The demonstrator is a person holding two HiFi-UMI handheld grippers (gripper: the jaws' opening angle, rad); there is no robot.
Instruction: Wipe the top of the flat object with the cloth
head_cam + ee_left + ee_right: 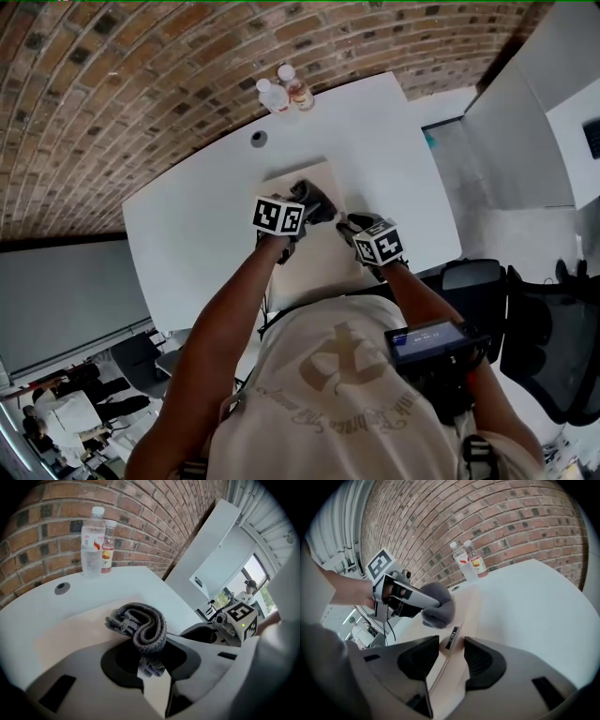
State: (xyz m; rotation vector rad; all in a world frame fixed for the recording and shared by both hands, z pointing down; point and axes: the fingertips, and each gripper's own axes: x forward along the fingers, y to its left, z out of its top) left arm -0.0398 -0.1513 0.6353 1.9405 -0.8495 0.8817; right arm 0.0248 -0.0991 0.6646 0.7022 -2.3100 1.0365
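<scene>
A flat beige board [286, 183] lies on the white table [187, 225]. A rolled grey cloth [140, 623] rests on the board, with my left gripper [150, 660] shut on its near end. From above, the cloth [314, 199] sits near the board's middle, just ahead of that gripper [305, 211]. My right gripper [452, 651] stands at the board's right edge [464, 609], jaws apart. The edge and a small black slot run between them, and I see no pad pressing on the board. The right gripper view also has the left gripper [401, 595] and the cloth [438, 606].
Two plastic bottles [286, 91] stand at the table's far edge by the brick wall. A round grey cable grommet [259, 139] sits in the tabletop behind the board. A black office chair [553, 347] stands to my right. People sit far off at lower left.
</scene>
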